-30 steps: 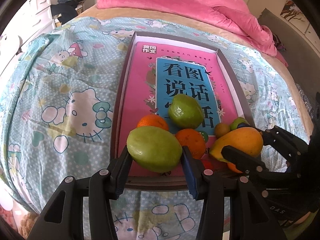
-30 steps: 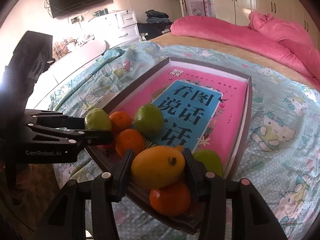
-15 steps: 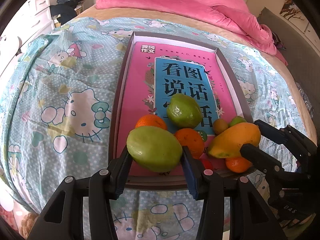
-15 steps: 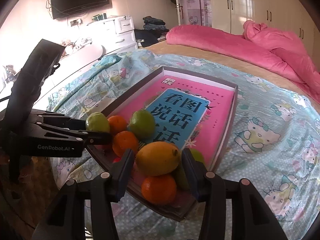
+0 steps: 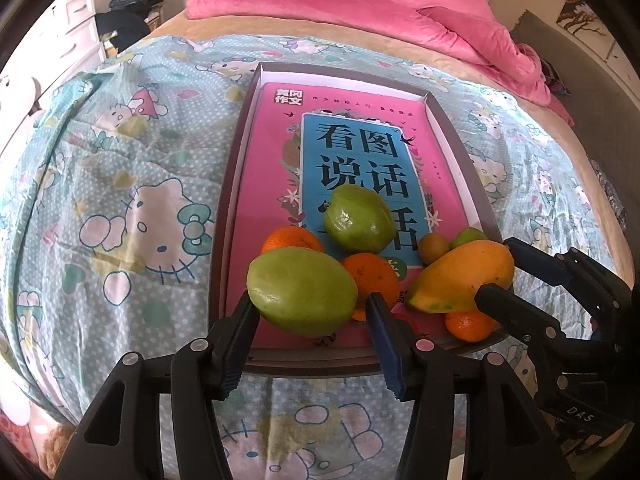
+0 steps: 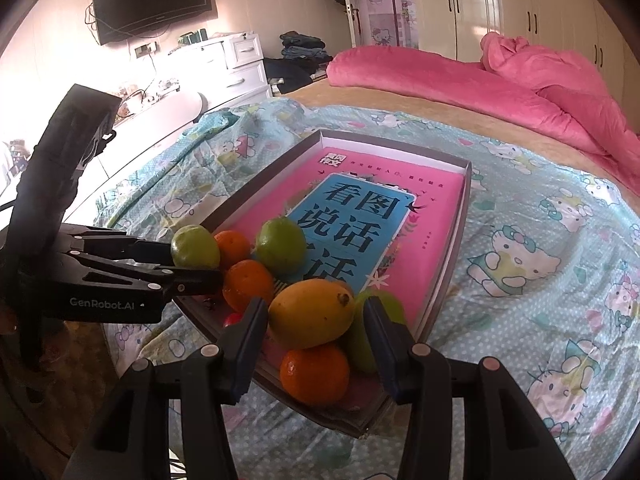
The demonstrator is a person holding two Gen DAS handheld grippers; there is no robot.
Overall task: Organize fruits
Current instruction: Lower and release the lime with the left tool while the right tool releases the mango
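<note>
Bed, tray [image 5: 230, 216]: left tongs [image 5: 308, 316] opening, green mango [image 5: 300, 292] now loose between; right tongs [image 6: 316, 320] grip yellow mango [image 6: 312, 314]. Placement underway.

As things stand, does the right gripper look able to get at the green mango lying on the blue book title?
Probably not directly: the right gripper has the yellow mango between its jaws, and the oranges crowd the green mango from the near side.

Tray [image 5: 234, 184] on the bed [image 5: 120, 184], book [image 5: 360, 152] inside the tray, fruits [image 5: 358, 218] piled at the tray's near end, folded blanket [image 5: 400, 12] beyond the tray's far end
</note>
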